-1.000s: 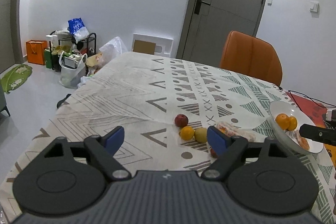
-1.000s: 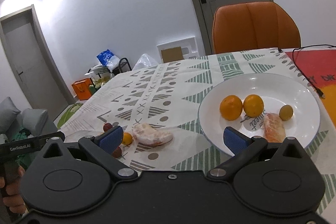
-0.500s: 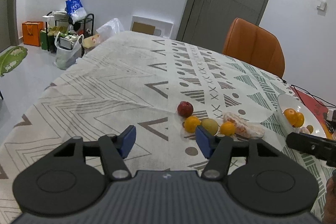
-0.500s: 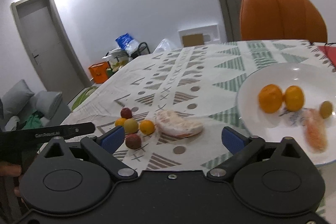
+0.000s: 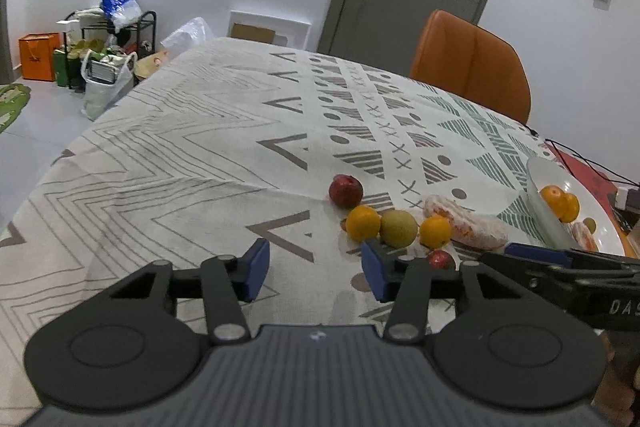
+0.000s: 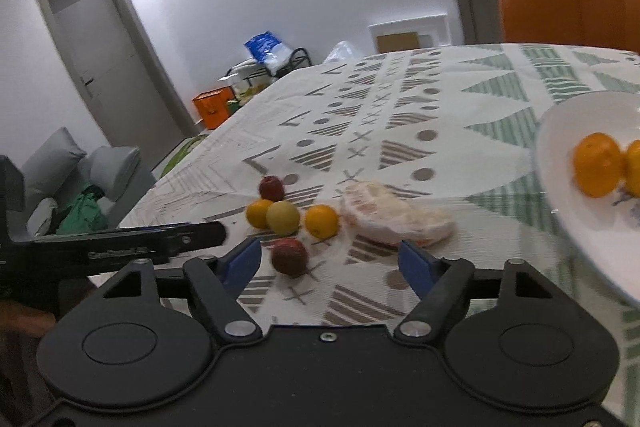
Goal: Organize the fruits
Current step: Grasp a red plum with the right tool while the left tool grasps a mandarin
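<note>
A cluster of loose fruit lies on the patterned tablecloth: a dark red fruit (image 5: 345,190), an orange (image 5: 363,222), a yellow-green fruit (image 5: 398,227), a second orange (image 5: 435,231), a small red fruit (image 5: 440,259) and a peeled pomelo piece (image 5: 464,223). My left gripper (image 5: 316,270) hangs just short of the cluster, its jaws closing with nothing between them. My right gripper (image 6: 331,262) hovers near the small red fruit (image 6: 289,255), jaws closing, no pad touching it. The white plate (image 6: 568,227) holds oranges (image 6: 598,169).
An orange chair (image 5: 472,63) stands at the table's far side. A black cable and a red mat (image 5: 588,175) lie beyond the plate. Bags and a rack (image 5: 100,43) sit on the floor at the left, a grey sofa (image 6: 68,175) beside the table.
Both grippers have come lower and nearer to the fruit cluster, and both pairs of jaws have narrowed. The right view has swung left, so the plate now sits at its right edge.
</note>
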A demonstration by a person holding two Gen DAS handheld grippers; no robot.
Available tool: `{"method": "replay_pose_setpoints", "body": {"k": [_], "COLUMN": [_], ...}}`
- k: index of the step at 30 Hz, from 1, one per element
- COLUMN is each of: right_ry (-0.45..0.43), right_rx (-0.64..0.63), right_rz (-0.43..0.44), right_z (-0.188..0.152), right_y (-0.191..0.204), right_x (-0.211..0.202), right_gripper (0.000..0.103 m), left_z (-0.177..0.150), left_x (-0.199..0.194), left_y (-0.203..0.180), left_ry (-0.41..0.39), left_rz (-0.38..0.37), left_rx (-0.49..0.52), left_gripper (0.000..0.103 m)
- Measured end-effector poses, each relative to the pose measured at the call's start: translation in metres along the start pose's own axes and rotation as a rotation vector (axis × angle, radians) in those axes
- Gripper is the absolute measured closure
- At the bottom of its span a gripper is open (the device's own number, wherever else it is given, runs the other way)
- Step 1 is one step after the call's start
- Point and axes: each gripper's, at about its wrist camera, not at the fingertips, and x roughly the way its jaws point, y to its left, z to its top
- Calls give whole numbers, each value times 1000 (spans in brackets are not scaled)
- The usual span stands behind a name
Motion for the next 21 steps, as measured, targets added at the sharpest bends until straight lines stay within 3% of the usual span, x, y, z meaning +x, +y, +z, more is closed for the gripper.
{"method": "replay_pose_setpoints", "body": {"k": [5,7,9,21], "right_ry": [26,39,54,28], "right_rx": [-12,-16,-14,1], "right_rz": [24,26,28,-14], "right_z": [0,0,-1,-3], "right_y": [13,16,17,14], "right_x": [15,20,26,21], "right_gripper": [48,67,78,80], "left_z": [4,6,8,14], "left_x": [8,10,12,28], "left_y": [2,3,3,-6], "left_ry": [14,16,17,24], "left_rz": [-33,-50,-64,-118], "left_rx": [15,18,22,84], "left_gripper": [57,58,58,58]}}
